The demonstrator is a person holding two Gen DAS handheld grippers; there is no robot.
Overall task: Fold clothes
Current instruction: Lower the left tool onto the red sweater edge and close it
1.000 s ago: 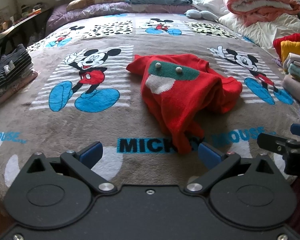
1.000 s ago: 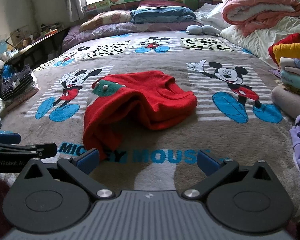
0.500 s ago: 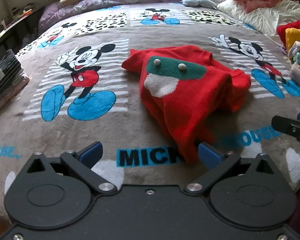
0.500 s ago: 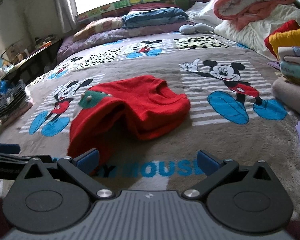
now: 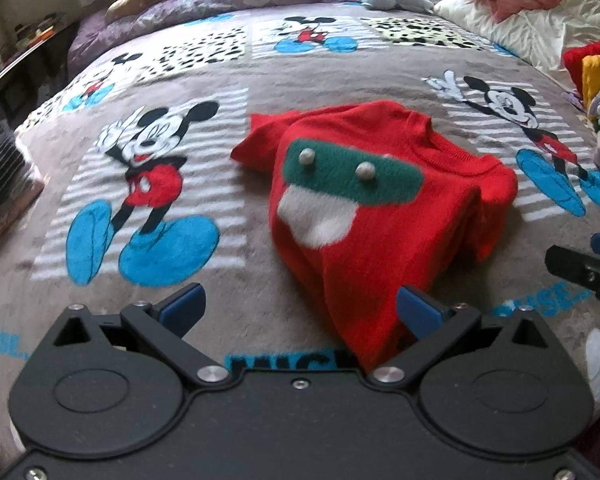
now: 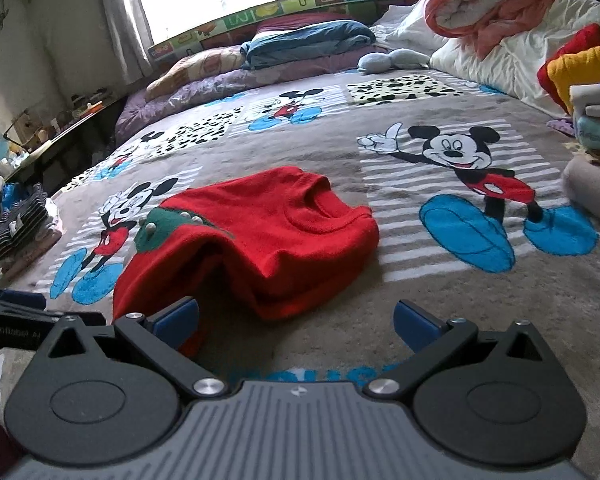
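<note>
A red sweater (image 5: 372, 208) with a green and white patch and two small pompoms lies rumpled on the Mickey Mouse blanket (image 5: 148, 92). In the left wrist view my left gripper (image 5: 300, 308) is open, and the sweater's near hem lies between its fingers, close to the right blue pad (image 5: 418, 312). In the right wrist view the same sweater (image 6: 260, 240) sits ahead and to the left. My right gripper (image 6: 296, 326) is open, its left pad (image 6: 176, 322) beside the sweater's near corner. The right gripper's tip (image 5: 584, 272) shows at the left view's right edge.
Stacks of folded clothes (image 6: 584, 92) stand along the bed's right side, another striped stack (image 6: 20, 224) on the left. Pillows (image 6: 300, 44) and a rolled pink quilt (image 6: 500, 0) lie at the head. A cluttered shelf (image 6: 60, 120) runs along the left wall.
Both grippers have moved forward and lower toward the sweater, which now looks larger. Its near hem has come between the left gripper's fingers. The sweater itself has not moved.
</note>
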